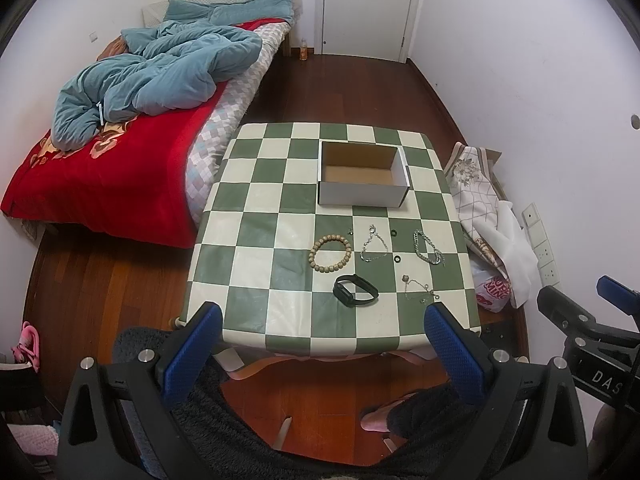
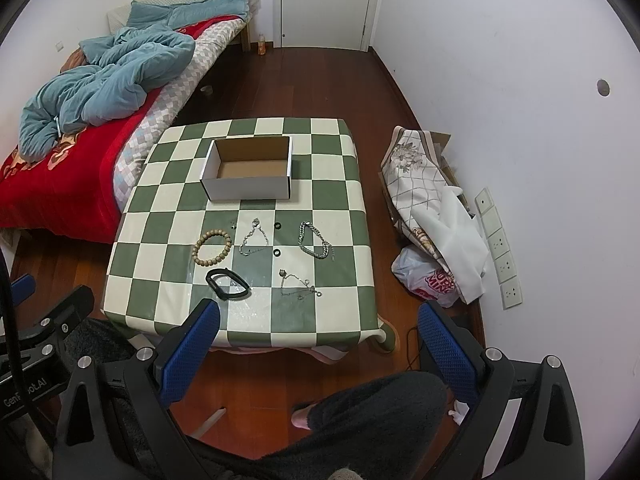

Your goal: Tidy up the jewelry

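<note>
We hold both grippers back from the near edge of a checkered table, above our knees, with the jewelry laid out ahead and none of it yet in the box. The left gripper has its blue pads spread wide and holds nothing; the right gripper is likewise wide apart and empty.

The open cardboard box sits at the far middle of the table, bare inside. Between it and us lie a wooden bead bracelet, a thin silver chain just beside it, and a heavier silver chain further right. Two small black rings rest between the chains. Nearest us are a black wristband and another fine chain with small loose pieces beside it.

We judge the step in hand to be the first reach. The wristband and bead bracelet look the easiest starts: bulky, stiff enough to pinch across one side. For the chains, we should come down straight over a bunched part, close gently and lift slowly so the tail follows without dragging a neighbour. The tiny rings likely need the pad tips pressed flat against the cloth. Working near to far keeps our arms from sweeping over pieces still waiting, and each piece should be released low inside the box.
</note>
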`<move>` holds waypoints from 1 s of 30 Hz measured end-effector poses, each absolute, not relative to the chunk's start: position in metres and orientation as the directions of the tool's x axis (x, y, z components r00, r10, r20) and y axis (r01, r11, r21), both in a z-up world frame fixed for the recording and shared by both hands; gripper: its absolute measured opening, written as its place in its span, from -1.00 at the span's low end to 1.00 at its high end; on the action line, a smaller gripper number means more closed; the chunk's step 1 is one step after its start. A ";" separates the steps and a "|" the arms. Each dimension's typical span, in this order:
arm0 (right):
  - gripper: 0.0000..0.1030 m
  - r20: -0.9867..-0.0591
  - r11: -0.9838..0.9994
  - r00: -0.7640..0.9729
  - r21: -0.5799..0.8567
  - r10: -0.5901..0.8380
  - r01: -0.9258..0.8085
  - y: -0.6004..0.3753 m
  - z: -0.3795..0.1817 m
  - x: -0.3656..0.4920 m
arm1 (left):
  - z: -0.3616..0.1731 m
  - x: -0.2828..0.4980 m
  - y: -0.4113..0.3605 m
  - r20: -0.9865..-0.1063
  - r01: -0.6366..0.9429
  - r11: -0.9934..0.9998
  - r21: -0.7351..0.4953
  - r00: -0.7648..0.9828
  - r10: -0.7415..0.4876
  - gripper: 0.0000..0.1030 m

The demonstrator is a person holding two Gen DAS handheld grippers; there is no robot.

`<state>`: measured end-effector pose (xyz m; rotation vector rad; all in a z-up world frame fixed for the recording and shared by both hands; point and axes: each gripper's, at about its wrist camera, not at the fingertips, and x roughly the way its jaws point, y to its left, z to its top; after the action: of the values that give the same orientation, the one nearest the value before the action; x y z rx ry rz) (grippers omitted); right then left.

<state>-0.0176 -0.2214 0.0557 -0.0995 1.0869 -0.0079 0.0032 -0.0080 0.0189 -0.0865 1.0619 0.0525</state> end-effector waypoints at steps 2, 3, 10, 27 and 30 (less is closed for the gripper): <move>0.95 -0.883 0.995 0.466 -0.086 -0.056 -0.043 -0.222 0.057 -0.017 | 0.021 0.005 -0.008 -0.873 -0.084 0.995 -0.046 0.487 0.001 1.00; 0.95 -0.883 0.995 0.466 -0.085 -0.055 -0.043 -0.222 0.057 -0.017 | 0.021 0.004 -0.008 -0.873 -0.085 0.995 -0.045 0.488 0.002 1.00; 0.95 -0.882 0.996 0.468 -0.082 -0.054 -0.039 -0.222 0.058 -0.015 | 0.021 0.005 -0.006 -0.872 -0.091 0.995 -0.042 0.490 0.008 1.00; 0.95 -0.919 0.991 0.373 -0.107 -0.128 0.078 -0.258 -0.056 0.051 | -0.096 0.081 -0.007 -0.923 -0.131 0.990 0.042 0.374 0.089 1.00; 0.95 -0.935 0.991 0.332 -0.101 -0.125 0.087 -0.263 -0.092 0.064 | -0.134 0.100 -0.004 -0.955 -0.142 0.990 0.018 0.290 0.059 1.00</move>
<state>0.0639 -0.2629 -0.0922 -0.0352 1.2248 -0.1383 0.0999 -0.0037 -0.1336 -0.0753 1.2700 0.1342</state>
